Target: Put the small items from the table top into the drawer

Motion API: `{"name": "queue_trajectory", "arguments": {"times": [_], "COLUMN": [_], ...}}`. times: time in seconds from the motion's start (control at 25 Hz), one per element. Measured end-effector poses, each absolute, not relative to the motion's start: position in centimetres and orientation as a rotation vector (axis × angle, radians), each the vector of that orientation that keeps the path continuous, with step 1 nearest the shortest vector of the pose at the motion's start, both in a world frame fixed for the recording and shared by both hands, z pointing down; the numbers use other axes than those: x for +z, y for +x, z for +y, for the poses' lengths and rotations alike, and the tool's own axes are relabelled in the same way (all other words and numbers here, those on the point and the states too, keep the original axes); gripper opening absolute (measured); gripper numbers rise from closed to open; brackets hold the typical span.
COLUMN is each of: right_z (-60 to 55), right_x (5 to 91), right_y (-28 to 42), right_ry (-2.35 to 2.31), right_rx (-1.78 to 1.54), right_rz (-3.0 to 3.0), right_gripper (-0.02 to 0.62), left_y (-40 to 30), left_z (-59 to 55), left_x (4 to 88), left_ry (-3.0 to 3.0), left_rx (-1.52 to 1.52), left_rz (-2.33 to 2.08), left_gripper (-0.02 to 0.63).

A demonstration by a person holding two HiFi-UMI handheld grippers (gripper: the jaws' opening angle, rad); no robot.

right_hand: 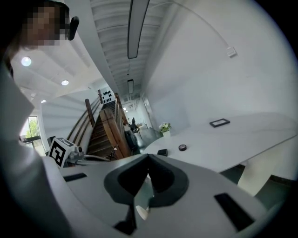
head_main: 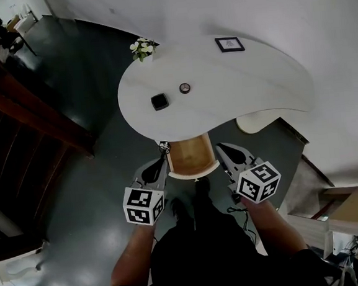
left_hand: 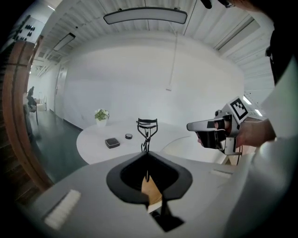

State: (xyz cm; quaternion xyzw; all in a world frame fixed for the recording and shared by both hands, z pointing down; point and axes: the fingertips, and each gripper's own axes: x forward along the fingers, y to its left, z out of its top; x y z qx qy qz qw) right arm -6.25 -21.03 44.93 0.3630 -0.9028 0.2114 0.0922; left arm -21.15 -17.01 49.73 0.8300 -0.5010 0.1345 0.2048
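1. Left gripper [left_hand: 146, 155] pinches a black eyelash curler [left_hand: 147, 128] – just left of the open drawer [head_main: 194, 171].
2. Right gripper [right_hand: 148, 158] – jaws pressed together, empty (right of the drawer).
3. Black box [head_main: 159, 101] and a small round item [head_main: 185, 87] lie on the white table [head_main: 261, 82].

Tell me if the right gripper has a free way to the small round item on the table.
Probably yes: the right gripper, jaws together and empty, hangs beside the open drawer, and nothing stands on the table top between it and the round item.
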Motion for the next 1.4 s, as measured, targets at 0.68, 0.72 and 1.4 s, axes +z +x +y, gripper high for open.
{"name": "queue_trajectory", "arguments": {"times": [0.68, 0.72, 1.4], "right_z": [-24.3, -24.4, -26.1], "right_x": [51.8, 52.1, 57.9], "right_y": [-2.6, -2.3, -0.1], "right_ry": [1.101, 1.101, 1.086], "right_rx": [0.807, 0.815, 0.893], "right_rz": [-2.608, -2.602, -2.527], "right_gripper": [0.009, 0.009, 0.009], "left_y": [-13.1, -12.6, -9.7], "left_z": [-19.0, -19.1, -21.3], "left_x": [59.0, 59.5, 72.3], "left_ry": [2.297, 2.298, 2.215], "left_rx": [0.705, 0.728, 1.253], "left_rz": [-1.090, -1.070, -0.672], "left_gripper": [0.017, 0.017, 0.017]}}
